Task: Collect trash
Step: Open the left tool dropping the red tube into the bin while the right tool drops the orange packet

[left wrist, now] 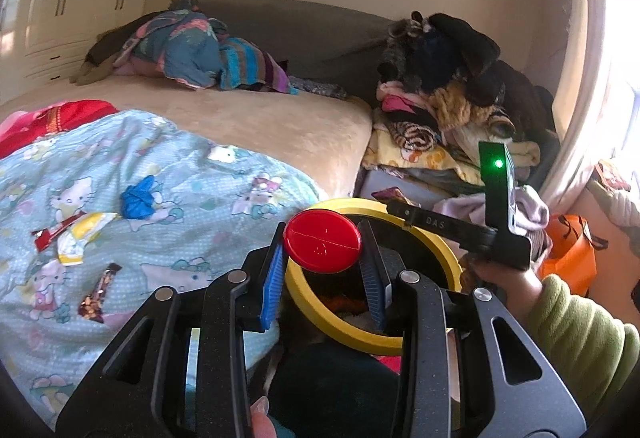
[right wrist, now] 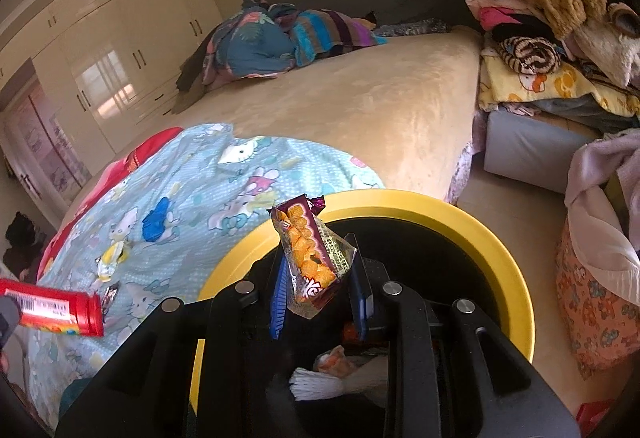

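Both grippers loaded above the yellow-rimmed bin

Left gripper clamped on a red tube, cap end toward the camera, over the bin rim; right gripper pinched on a snack packet of orange puffs, held above the bin's black inside, with white and orange trash already lying at the bottom. Beyond, on the cartoon-print blanket: a yellow-and-white wrapper, a dark bar wrapper and a crumpled blue scrap, all apart from each other. Farther back, heaped clothes on the beige bed
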`<action>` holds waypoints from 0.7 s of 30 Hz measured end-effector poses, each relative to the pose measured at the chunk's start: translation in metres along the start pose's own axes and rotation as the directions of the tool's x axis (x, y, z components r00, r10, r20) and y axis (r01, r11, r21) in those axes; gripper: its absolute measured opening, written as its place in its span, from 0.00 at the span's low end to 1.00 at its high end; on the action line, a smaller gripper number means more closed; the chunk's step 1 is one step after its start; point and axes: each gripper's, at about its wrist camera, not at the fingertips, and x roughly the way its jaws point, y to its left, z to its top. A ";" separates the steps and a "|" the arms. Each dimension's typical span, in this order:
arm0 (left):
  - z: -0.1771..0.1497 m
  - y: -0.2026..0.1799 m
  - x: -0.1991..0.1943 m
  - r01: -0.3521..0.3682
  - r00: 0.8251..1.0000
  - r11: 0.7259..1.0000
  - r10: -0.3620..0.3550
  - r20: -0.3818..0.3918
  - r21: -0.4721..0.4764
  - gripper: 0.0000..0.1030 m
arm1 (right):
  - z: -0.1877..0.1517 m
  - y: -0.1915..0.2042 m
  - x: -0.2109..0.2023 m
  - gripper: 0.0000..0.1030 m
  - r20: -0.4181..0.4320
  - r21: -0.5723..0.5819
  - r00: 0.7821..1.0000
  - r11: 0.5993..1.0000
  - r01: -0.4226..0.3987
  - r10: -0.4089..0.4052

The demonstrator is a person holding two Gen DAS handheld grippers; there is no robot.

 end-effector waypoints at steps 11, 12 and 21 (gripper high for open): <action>-0.015 -0.035 0.033 0.047 0.997 0.994 -0.041 -0.068 0.103 0.27 | -0.005 -0.022 0.011 0.24 -0.068 0.047 0.998 0.999 0.010 -0.007; -0.016 -0.036 0.035 0.050 0.997 0.993 -0.042 -0.072 0.110 0.27 | -0.006 -0.022 0.012 0.24 -0.071 0.047 0.997 0.999 0.009 -0.006; -0.020 -0.051 0.071 0.061 0.991 0.984 -0.040 -0.128 0.166 0.27 | -0.006 -0.037 0.016 0.31 -0.085 0.095 0.996 0.995 0.002 0.006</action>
